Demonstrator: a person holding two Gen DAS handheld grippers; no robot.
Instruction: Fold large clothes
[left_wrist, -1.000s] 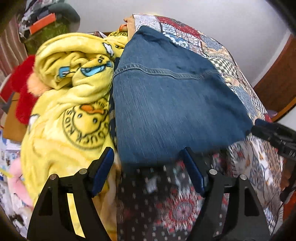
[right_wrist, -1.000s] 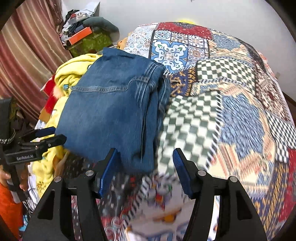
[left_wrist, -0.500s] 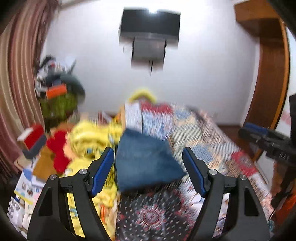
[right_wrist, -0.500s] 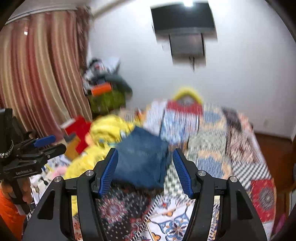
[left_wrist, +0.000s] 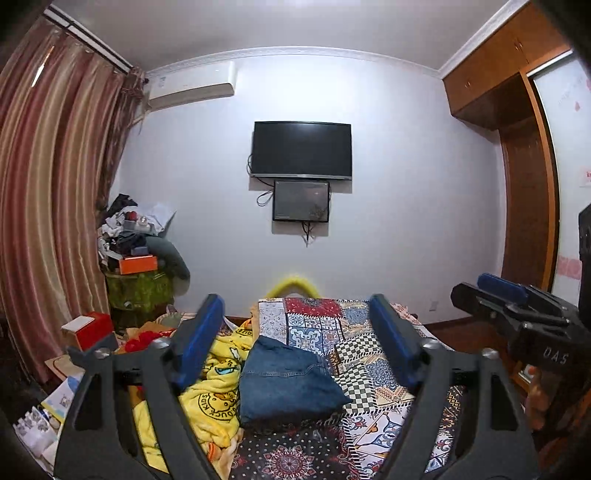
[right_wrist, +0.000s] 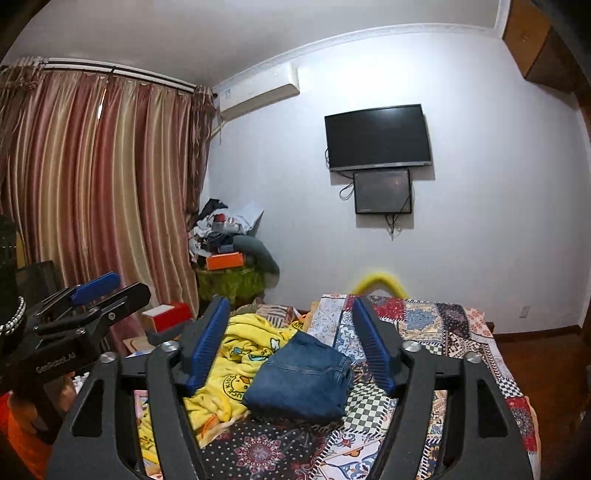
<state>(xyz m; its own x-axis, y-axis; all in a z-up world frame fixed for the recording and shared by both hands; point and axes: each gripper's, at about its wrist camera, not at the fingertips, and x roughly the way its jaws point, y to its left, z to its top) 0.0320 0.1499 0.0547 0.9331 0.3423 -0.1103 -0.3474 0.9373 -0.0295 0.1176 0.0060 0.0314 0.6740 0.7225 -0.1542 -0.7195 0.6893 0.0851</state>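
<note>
A folded pair of blue jeans (left_wrist: 284, 384) lies on the patchwork bedspread (left_wrist: 365, 369), beside a crumpled yellow duck blanket (left_wrist: 214, 384). The jeans (right_wrist: 303, 380) also show in the right wrist view. My left gripper (left_wrist: 295, 347) is open and empty, held well back from and above the bed. My right gripper (right_wrist: 291, 339) is open and empty, also held back. Each gripper shows at the edge of the other's view: the right one (left_wrist: 498, 291) and the left one (right_wrist: 99, 291).
A patchwork bedspread (right_wrist: 443, 325) covers the bed. A cluttered green stand (left_wrist: 136, 284) with an orange box stands by the striped curtain (left_wrist: 48, 206). A TV (left_wrist: 301, 149) hangs on the far wall. A wooden wardrobe (left_wrist: 532, 184) is at right. Red boxes (left_wrist: 88, 328) sit left of the bed.
Both grippers have pulled back and tilted up from close over the jeans, so the whole room now shows. The jeans stay folded on the bed.
</note>
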